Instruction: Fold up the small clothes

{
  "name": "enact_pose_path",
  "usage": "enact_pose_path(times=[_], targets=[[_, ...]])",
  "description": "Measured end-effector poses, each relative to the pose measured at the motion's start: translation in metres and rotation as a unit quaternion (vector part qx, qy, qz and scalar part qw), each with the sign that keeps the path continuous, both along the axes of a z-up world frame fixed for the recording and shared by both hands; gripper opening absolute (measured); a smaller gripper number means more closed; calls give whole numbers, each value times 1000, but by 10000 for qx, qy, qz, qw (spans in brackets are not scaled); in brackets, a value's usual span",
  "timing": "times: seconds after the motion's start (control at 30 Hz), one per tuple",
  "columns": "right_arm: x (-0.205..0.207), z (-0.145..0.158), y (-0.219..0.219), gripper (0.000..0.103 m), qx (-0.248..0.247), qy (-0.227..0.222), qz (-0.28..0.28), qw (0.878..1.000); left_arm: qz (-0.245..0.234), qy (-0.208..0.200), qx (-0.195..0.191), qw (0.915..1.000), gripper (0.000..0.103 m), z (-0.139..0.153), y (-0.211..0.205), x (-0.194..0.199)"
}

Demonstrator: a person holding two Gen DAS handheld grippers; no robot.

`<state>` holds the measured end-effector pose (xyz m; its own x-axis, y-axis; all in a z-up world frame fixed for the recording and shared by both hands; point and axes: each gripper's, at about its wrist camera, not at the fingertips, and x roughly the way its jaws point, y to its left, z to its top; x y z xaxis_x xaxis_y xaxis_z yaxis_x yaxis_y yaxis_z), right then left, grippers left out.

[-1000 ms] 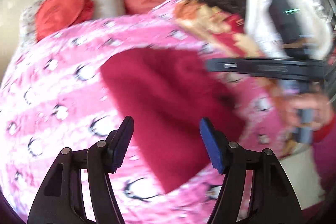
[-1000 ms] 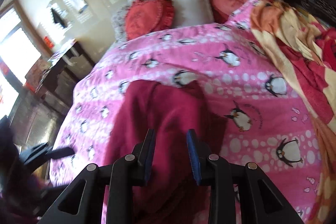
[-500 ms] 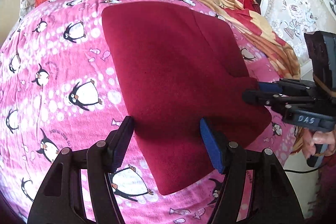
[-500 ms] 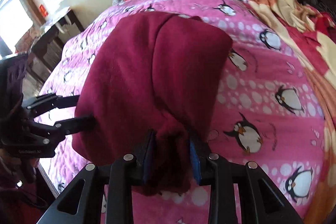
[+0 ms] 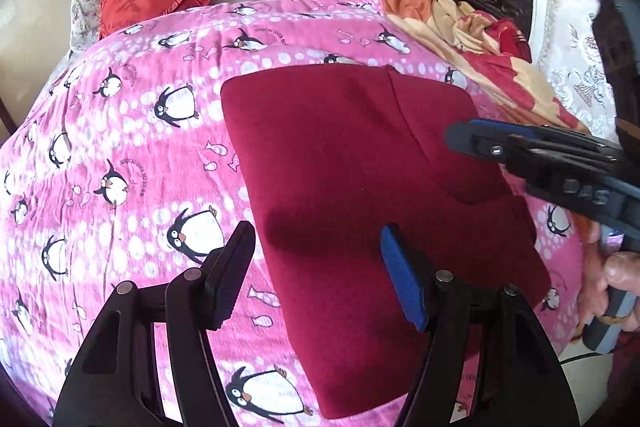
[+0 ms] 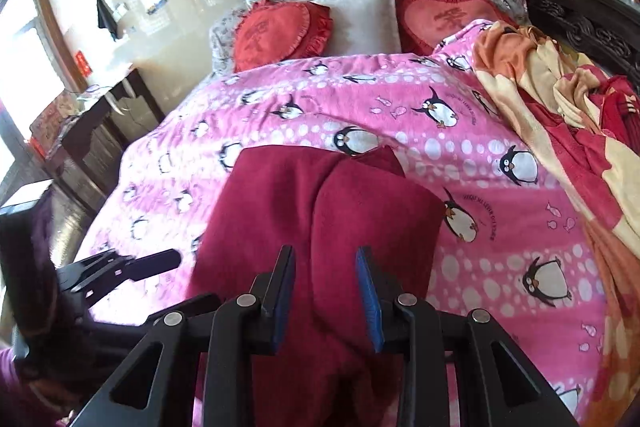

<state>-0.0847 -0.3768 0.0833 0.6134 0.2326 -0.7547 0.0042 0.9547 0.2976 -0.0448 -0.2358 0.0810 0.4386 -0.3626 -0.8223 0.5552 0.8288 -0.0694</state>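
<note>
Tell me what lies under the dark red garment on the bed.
The dark red garment lies flat on the pink penguin blanket, which shows all round it. Its right side is folded over itself. Anything beneath the cloth is covered.

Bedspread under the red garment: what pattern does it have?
Pink bedspread with penguins; left wrist view.
</note>
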Motion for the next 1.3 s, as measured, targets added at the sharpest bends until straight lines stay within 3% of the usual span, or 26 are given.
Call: enact_pose_path(times=[0.1, 0.23, 0.4, 0.57, 0.77, 0.97, 1.0, 1.07, 1.13, 1.2, 1.3], targets=[[17, -23, -3, 29, -293, 280, -139, 9991, 7, 101, 79, 9999, 65, -10, -7, 5], [30, -51, -17, 29, -58, 441, -201, 9988, 23, 52, 139, 9999, 71, -15, -13, 8], [26, -41, -23, 29, 117, 511, -183, 9985, 96, 138, 115, 9998, 74, -17, -15, 12], [-8, -12, -15, 29, 29, 290, -58, 9996, 115, 109, 100, 9998, 74, -17, -14, 11], [-30, -39, -10, 29, -176, 674, -22, 9976, 94, 21, 171, 9998, 75, -19, -18, 8], [-37, -46, -14, 33, -123, 484, -49, 9987, 130, 111, 126, 9998, 76, -18, -15, 8], [-37, -43, -16, 34, -70, 463, -32, 9989, 126, 197, 73, 9997, 76, -17, -12, 9], [-38, -36, -23, 46, 130, 362, -69, 9992, 136, 389, -190, 9990, 76, -14, -2, 10], [-39, -29, -31, 72, 265, 220, -224, 9992, 194, 513, -503, 9972, 76, -12, 8, 13], [-38, -26, -40, 74, 423, 91, -376, 9984, 248, 665, -719, 9949, 76, -12, 14, 16], [-26, -38, -50, 74, 705, 267, -431, 9962, 236, 900, -798, 9925, 76, -19, 15, 22]])
